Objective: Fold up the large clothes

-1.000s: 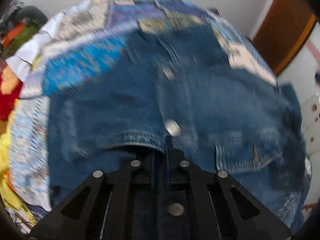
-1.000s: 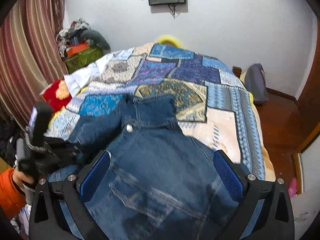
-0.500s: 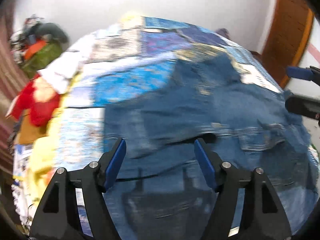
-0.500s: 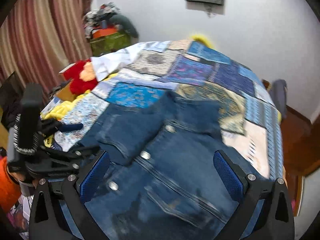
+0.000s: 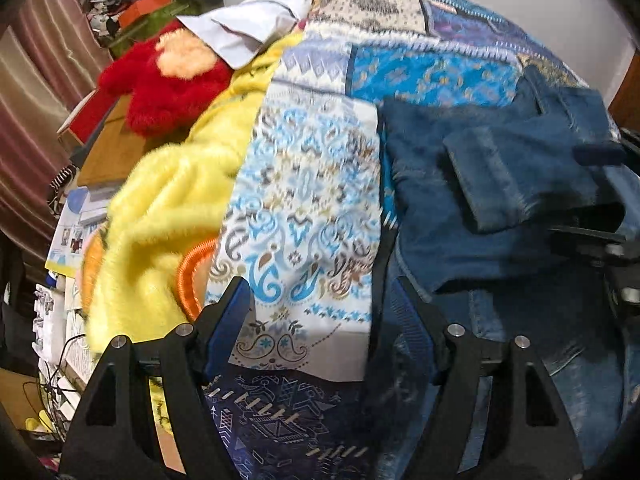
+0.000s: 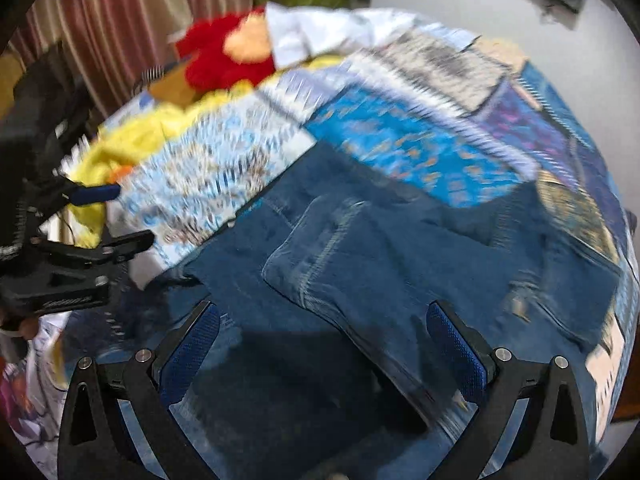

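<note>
Writing: none readable anywhere, too blurry. Left gripper (image 5: pixel 320 312) jaws apart, nothing clamped, over patchwork bedspread (image 5: pixel 304 200) just left of denim jacket (image 5: pixel 500 200) edge. Right gripper (image 6: pixel 320 344) spread wide, empty, hovering over jacket, folded sleeve (image 6: pixel 360 264) just ahead. Yellow blanket (image 5: pixel 168 208), red plush (image 5: pixel 168 88) crowd left side.

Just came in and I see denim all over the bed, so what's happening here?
A person is folding a denim jacket on a patchwork bedspread, with a two-finger claw in each hand. One sleeve already lies folded across the jacket. Both claws are open and holding nothing: the left claw is over the bedspread at the jacket's edge, the right claw over the denim.
</note>
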Demonstrator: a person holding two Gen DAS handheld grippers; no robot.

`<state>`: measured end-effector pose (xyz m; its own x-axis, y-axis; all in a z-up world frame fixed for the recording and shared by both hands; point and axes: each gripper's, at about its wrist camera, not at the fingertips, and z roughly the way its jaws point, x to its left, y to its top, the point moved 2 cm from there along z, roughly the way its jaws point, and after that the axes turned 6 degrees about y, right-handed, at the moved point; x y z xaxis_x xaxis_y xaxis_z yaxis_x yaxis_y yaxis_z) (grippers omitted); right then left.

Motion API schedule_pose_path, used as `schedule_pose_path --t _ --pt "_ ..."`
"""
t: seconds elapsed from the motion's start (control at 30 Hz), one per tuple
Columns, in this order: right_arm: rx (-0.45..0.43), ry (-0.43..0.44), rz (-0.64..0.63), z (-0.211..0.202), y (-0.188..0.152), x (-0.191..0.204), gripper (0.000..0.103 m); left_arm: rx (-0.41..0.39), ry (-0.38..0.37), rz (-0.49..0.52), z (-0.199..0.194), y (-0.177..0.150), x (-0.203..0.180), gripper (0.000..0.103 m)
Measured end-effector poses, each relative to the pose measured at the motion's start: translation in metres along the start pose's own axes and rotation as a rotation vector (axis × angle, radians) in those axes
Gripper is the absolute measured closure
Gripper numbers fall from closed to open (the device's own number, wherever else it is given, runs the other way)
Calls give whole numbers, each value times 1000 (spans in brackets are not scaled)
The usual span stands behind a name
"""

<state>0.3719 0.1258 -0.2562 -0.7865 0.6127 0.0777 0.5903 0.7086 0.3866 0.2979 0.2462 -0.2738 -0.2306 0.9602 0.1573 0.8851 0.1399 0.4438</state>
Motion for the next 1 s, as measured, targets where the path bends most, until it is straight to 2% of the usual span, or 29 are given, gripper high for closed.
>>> schedule_pose_path --t 0.07,0.2,0.33,0.37,0.4,0.47,0.63,0.77,0.9,1.0 --pt "54 -17 -34 25 5 2 5 2 7 8 6 -3 -1 31" --pt "110 -81 -85 60 5 0 19 -21 27 37 11 -7 -1 29" --pt "92 -93 -103 71 0 0 39 -32 27 46 12 -8 -5 23" --pt "84 -99 -107 68 1 1 56 -31 30 44 13 -8 -5 23" --pt "74 -98 -99 63 1 1 69 -28 29 40 13 -7 -5 23" --pt "56 -64 -57 52 3 0 83 -21 22 25 12 -6 -4 23" --pt "-76 -21 53 -9 4 -15 87 -11 -9 -14 4 -2 -2 23" --pt "-223 -37 147 -75 0 -41 88 -29 -7 -15 -8 1 -8 23" --pt "-348 -52 265 -145 -20 -76 89 -60 -9 -1 -26 6 -21 23" --pt "-424 -69 357 -189 -49 -103 89 -84 -16 18 -39 11 -35 23"
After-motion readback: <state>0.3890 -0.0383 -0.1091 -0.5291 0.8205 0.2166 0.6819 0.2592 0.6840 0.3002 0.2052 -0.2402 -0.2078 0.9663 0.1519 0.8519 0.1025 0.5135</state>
